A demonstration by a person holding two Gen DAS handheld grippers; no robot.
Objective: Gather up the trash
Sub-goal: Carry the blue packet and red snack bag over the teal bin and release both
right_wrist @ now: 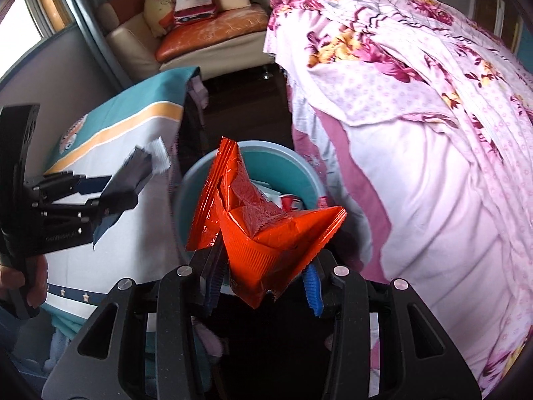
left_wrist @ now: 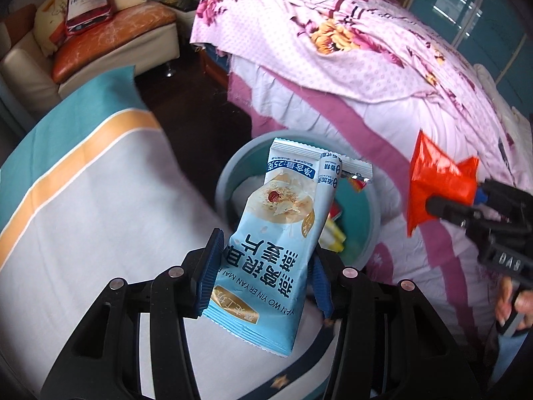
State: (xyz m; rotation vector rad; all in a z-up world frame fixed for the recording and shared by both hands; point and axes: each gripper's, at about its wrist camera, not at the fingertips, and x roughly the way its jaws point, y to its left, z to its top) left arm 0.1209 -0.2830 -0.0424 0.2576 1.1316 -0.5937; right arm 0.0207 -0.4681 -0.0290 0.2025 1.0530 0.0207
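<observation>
My left gripper [left_wrist: 263, 266] is shut on a light blue snack packet [left_wrist: 283, 233] and holds it upright, in front of and above a blue bin [left_wrist: 226, 180]. My right gripper [right_wrist: 263, 270] is shut on a crumpled red wrapper [right_wrist: 263, 226], just above the near rim of the same bin [right_wrist: 266, 150]. The bin holds several wrappers. In the left wrist view the right gripper [left_wrist: 429, 205] shows at the right with the red wrapper [left_wrist: 436, 183]. In the right wrist view the left gripper [right_wrist: 133, 173] shows at the left, blurred.
The bin stands on a dark floor between a teal, white and orange striped bed [left_wrist: 83, 183] on the left and a pink floral bed [left_wrist: 366, 66] on the right. A cream sofa [left_wrist: 116, 33] with cushions and a red bag stands at the back.
</observation>
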